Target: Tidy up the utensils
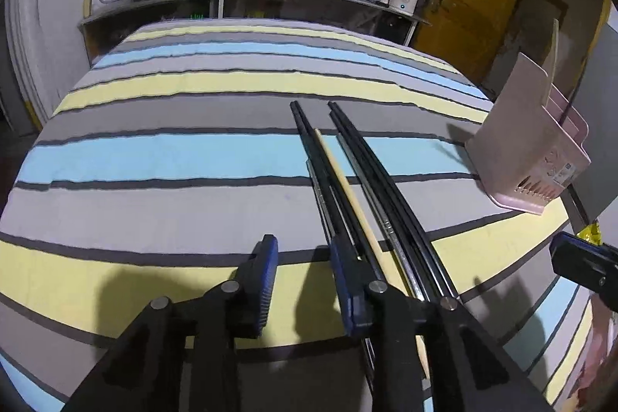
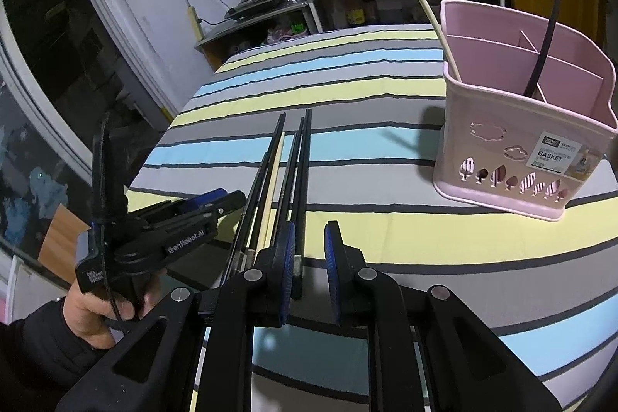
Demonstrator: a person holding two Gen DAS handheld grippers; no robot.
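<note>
So in your left wrist view, your left gripper point(image 1: 303, 280) has its jaws apart with nothing between them, hovering low over the striped tablecloth point(image 1: 154, 157), and the bunch of black chopsticks point(image 1: 370, 188) plus one pale wooden chopstick point(image 1: 347, 188) lies just to the right of it, running under the right-hand finger. The pink utensil basket point(image 1: 529, 149) sits off to the right near the table edge. Thing to watch here: the sticks are packed side by side and touching, so if you close down on them as is you'll probably grab several at once or roll the rest out of line, and the cloth could bunch up under the tips. Over in the right wrist view, your right gripper point(image 2: 311, 257) also has its jaws apart and empty, with the near ends of the black chopsticks point(image 2: 297, 180) lying right by its left finger, and the wooden one point(image 2: 272, 180) beside them. Left gripper point(image 2: 216, 205) shows at the side, down by the pile. The basket point(image 2: 521, 157) has dividers inside; one pale chopstick point(image 2: 421, 6) leans in the left end and one black chopstick point(image 2: 548, 37) stands further right. Both lean a lot, so bumping one while dropping in another might flick it out or nudge that light basket.
</note>
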